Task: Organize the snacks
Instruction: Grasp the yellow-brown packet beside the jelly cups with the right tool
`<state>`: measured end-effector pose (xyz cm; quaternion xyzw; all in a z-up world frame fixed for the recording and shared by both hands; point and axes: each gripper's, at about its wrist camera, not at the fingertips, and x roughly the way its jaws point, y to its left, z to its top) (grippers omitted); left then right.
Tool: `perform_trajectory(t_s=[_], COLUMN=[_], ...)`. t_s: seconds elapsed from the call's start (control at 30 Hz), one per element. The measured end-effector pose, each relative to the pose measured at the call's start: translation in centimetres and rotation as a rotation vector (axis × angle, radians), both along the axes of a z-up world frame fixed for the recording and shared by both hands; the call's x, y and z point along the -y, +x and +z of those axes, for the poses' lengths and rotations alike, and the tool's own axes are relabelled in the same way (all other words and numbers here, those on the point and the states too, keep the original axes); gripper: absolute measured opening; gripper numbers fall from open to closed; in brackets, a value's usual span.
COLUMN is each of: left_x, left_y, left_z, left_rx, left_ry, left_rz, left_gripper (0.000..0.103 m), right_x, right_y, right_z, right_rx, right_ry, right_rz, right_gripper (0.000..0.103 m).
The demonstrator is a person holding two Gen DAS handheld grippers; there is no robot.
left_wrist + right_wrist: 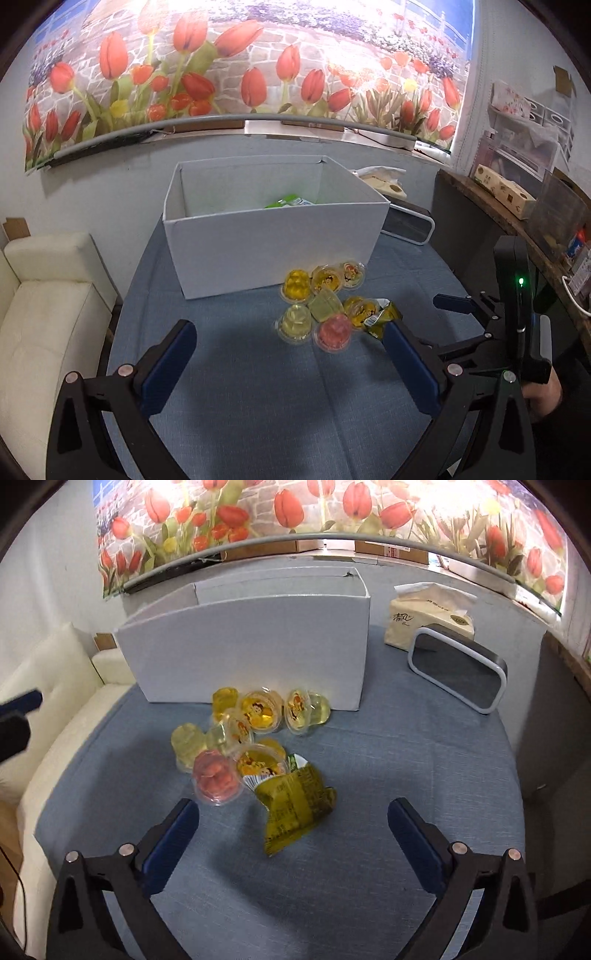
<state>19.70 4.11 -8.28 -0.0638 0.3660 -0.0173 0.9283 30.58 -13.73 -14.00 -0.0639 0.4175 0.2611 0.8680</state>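
Several jelly cups, yellow, pale green and one pink (331, 331) (215, 774), lie in a cluster on the blue table in front of a white open box (273, 243) (255, 646). A green packet (291, 202) shows inside the box. An olive-yellow snack pouch (295, 805) (380, 320) lies at the cluster's near right edge. My left gripper (291, 350) hangs open above the table just short of the cups, nothing between its fingers. My right gripper (293, 825) is open, with the pouch's near end lying between its fingertips, untouched.
A tissue pack (430, 614) and a white-framed grey tray (458, 670) stand right of the box. A cream sofa (48, 295) lies left of the table. A dark shelf with boxes (506, 192) runs along the right. A tulip poster covers the wall.
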Motion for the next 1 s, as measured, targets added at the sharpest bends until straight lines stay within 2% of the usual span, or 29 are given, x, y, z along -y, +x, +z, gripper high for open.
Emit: perform_trajectory(t_s=[0.23, 0.37, 0.67, 0.7, 0.73, 0.77, 1.0], left_x=[-0.6, -0.7, -0.6, -0.6, -0.5, -0.5, 0.0], left_y=[-0.5, -0.6, -0.4, -0.4, -0.4, -0.3, 0.2], left_z=[0.0, -0.1, -0.9, -1.1, -1.2, -1.3, -2.3], left_rx=[-0.002, -0.004, -0.028, -0.031, -0.034, -0.038, -0.061], left_ry=[-0.001, -0.001, 0.005, 0.006, 0.007, 0.008, 0.007], left_rz=[0.007, 0.008, 0.010, 0.011, 0.011, 0.010, -0.001], left_gripper=[0.103, 0.103, 0.103, 0.103, 0.103, 0.103, 0.103], right_x=[-1.0, -1.3, -1.5, -1.5, -1.6, -1.7, -0.7], right_y=[0.4, 0.7, 1.4, 1.4, 1.4, 1.6, 1.7], right_z=[-1.4, -2.6, -4.0, -3.9, -4.0, -4.1, -3.8], right_rx=[-0.004, -0.030, -0.026, -0.014, -0.003, -0.003, -0.017], right_ry=[-0.065, -0.072, -0.099, -0.103, -0.121, -0.133, -0.097], right_rz=[0.022, 0.030, 0.027, 0.032, 0.029, 0.024, 0.046], right_gripper=[0.103, 0.103, 0.102, 0.090, 0.065, 0.057, 0.052])
